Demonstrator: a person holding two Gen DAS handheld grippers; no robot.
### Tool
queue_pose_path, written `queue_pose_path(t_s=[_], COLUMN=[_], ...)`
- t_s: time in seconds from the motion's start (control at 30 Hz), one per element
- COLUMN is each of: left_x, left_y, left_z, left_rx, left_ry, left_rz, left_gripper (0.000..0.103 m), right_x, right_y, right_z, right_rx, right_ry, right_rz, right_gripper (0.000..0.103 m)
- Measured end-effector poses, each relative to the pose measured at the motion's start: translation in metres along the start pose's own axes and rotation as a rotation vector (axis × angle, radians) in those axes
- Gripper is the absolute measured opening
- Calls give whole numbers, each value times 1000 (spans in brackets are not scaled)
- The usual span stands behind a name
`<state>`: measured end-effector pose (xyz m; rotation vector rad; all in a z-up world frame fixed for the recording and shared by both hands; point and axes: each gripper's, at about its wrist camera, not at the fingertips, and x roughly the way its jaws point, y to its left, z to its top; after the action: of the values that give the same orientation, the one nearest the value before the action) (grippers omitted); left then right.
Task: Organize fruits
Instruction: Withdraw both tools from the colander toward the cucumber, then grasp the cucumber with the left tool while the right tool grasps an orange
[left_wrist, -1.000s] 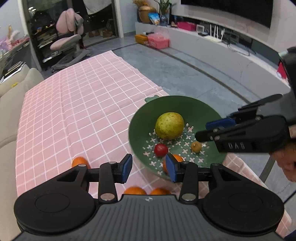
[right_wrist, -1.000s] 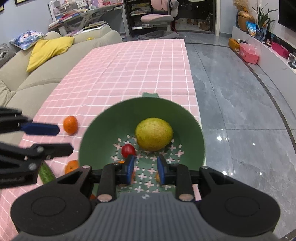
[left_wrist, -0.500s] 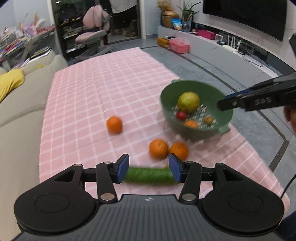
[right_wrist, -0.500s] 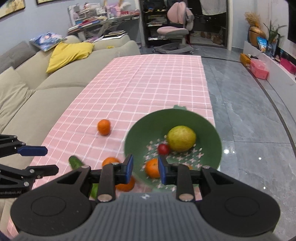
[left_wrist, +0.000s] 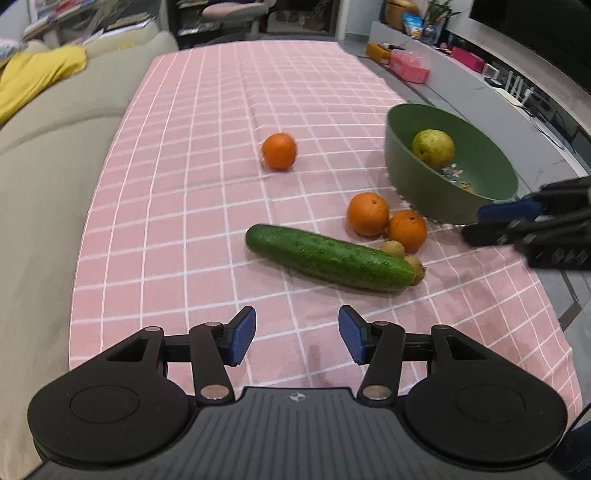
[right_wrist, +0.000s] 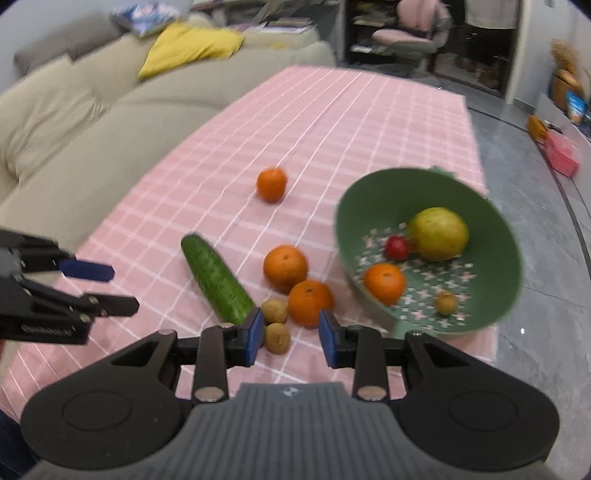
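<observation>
A green bowl (right_wrist: 495, 229) (left_wrist: 413, 184) stands at the table's right edge and holds a yellow-green pear (right_wrist: 437, 233), a small red fruit (right_wrist: 397, 247), an orange (right_wrist: 384, 283) and a small brown fruit (right_wrist: 446, 302). On the pink checked cloth lie a cucumber (left_wrist: 328, 257) (right_wrist: 216, 278), two oranges side by side (left_wrist: 367, 214) (right_wrist: 285, 267), a lone orange (left_wrist: 279, 150) (right_wrist: 271, 184) farther off, and two small brown fruits (right_wrist: 275, 311). My left gripper (left_wrist: 297, 334) is open and empty, short of the cucumber. My right gripper (right_wrist: 291, 330) is open and empty, near the brown fruits.
A beige sofa (right_wrist: 92, 122) with a yellow cushion (right_wrist: 188, 46) runs along the table's left side. The grey floor (right_wrist: 535, 192) drops off right of the bowl. A pink chair (right_wrist: 406, 35) stands beyond the far end.
Both grippers have pulled back from over the bowl toward the near end of the table. The cucumber, the oranges and the brown fruits have come into view. Both grippers have opened wider.
</observation>
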<state>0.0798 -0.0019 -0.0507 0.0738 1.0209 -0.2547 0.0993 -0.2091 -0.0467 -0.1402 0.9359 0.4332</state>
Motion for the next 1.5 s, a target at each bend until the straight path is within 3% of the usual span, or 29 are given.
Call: queue_pose_path(t_s=[0.17,0.33,0.43,0.63,0.7,0.73,0.77,0.83,0.9,1.0,1.23,1.33,1.5], left_x=[0,-12,-13,-10,-9,-9,-8,-7,-4,4,32,40,47], left_y=[16,28,33,41,41,40,39,36,33,29,23,19,14], left_z=[-3,-3,-2,0,1,2,2,3,4,7,12,13,19], left_rx=[-37,-74,-91,-125,-135,-136,-136,-133,-137,-158,-209,-205,-227], left_ry=[29,8,6,22,22,20,20,20,29,46,98,97,81], left_rz=[56,61,64,74,68,65,63,63,62,43,31,44,15], left_gripper=[61,61,61,61,61,61,62,64,64,64,65,72,75], right_x=[37,63,77,80,76,70,66,54,43,38,46,48,57], right_y=[30,54,64,66,66,66,66,70,70,47,19,6,-9], right_z=[6,11,14,15,12,11,10,6,6,10,7,2,-5], right_rx=[-117,-207,-248,-273,-272,-252,-227,-235,-253,-171,-85,4,196], right_ry=[53,81,85,95,98,102,117,125,98,89,133,139,119], right_rz=[50,79,58,40,73,131,208,297,253,199,47,-13,-62], right_gripper=[30,30,42,42,42,39,29,29,29,30,31,35,35])
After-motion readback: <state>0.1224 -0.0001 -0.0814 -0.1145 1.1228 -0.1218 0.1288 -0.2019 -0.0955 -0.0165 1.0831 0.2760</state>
